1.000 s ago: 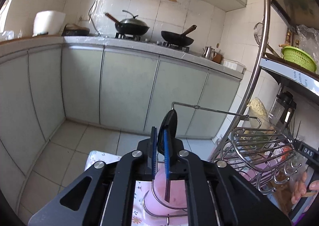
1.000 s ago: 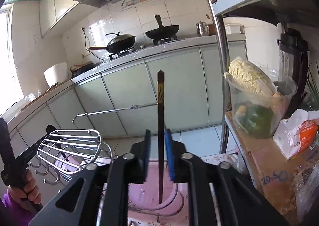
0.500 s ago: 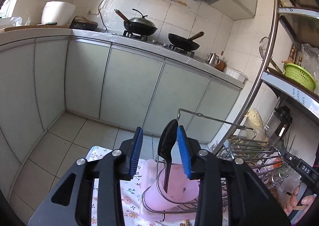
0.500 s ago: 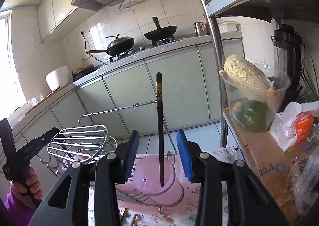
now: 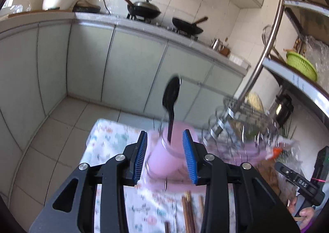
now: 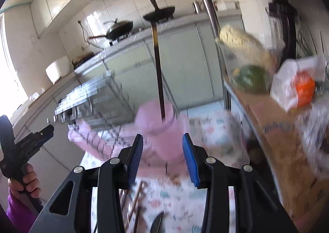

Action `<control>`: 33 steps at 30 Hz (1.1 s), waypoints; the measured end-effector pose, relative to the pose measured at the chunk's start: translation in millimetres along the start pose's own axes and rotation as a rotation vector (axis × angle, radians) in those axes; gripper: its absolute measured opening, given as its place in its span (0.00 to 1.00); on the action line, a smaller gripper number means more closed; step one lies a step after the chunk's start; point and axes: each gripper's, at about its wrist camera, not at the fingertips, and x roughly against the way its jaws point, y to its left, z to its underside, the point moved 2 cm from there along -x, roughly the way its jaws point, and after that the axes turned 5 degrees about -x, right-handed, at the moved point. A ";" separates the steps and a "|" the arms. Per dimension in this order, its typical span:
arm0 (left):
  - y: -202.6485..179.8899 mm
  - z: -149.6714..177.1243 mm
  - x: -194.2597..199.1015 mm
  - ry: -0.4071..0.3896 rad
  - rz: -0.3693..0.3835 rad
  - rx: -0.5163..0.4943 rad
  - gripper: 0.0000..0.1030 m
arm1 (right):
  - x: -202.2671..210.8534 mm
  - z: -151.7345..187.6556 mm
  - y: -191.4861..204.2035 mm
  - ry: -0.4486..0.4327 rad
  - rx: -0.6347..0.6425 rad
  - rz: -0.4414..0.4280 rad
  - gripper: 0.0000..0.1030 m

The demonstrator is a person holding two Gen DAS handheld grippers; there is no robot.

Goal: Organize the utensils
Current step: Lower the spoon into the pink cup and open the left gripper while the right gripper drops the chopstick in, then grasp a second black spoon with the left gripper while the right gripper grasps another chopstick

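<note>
- The left gripper (image 5: 165, 158) and right gripper (image 6: 162, 158) both gape wide, holding nothing.
- A black spoon (image 5: 171, 97) and a dark chopstick (image 6: 158, 62) stand upright in the pink cup (image 5: 167, 157).
- The cup stands on the bench's floral cloth (image 5: 107, 142); loose chopsticks (image 5: 188, 210) lie nearer.
- Pale green cabinets (image 5: 131, 68) line the far wall.

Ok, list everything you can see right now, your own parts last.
pink cup: one, pink, in wire rack on table
black spoon: one, black, standing in the cup
chopstick: one, dark, standing in the cup
loose chopsticks: several, brown, on floral tablecloth
woks: two, black, on stove
green basket: one, green, shelf
left gripper: fingers open, empty
right gripper: fingers open, empty
</note>
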 end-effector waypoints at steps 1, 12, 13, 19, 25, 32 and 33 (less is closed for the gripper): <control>-0.7 7.4 -0.4 0.028 -0.001 -0.004 0.35 | -2.2 6.4 -1.7 0.020 -0.007 0.006 0.38; -5.0 85.4 -25.9 0.352 0.021 -0.041 0.35 | -20.4 64.7 -13.8 0.228 -0.068 -0.024 0.35; -5.0 92.2 -30.4 0.392 0.031 -0.037 0.35 | -21.8 68.0 -14.7 0.245 -0.077 -0.034 0.35; -11.2 122.3 -55.7 0.603 0.077 -0.020 0.23 | -31.5 85.6 -18.3 0.326 -0.129 -0.090 0.32; -15.9 138.0 -76.3 0.719 0.051 -0.033 0.18 | -35.1 92.4 -17.8 0.365 -0.132 -0.105 0.31; -21.3 141.9 -95.3 0.773 0.020 -0.059 0.16 | -42.9 96.3 -21.8 0.405 -0.155 -0.117 0.31; -22.2 143.5 -97.9 0.781 0.013 -0.069 0.16 | -44.1 96.7 -22.1 0.413 -0.156 -0.119 0.31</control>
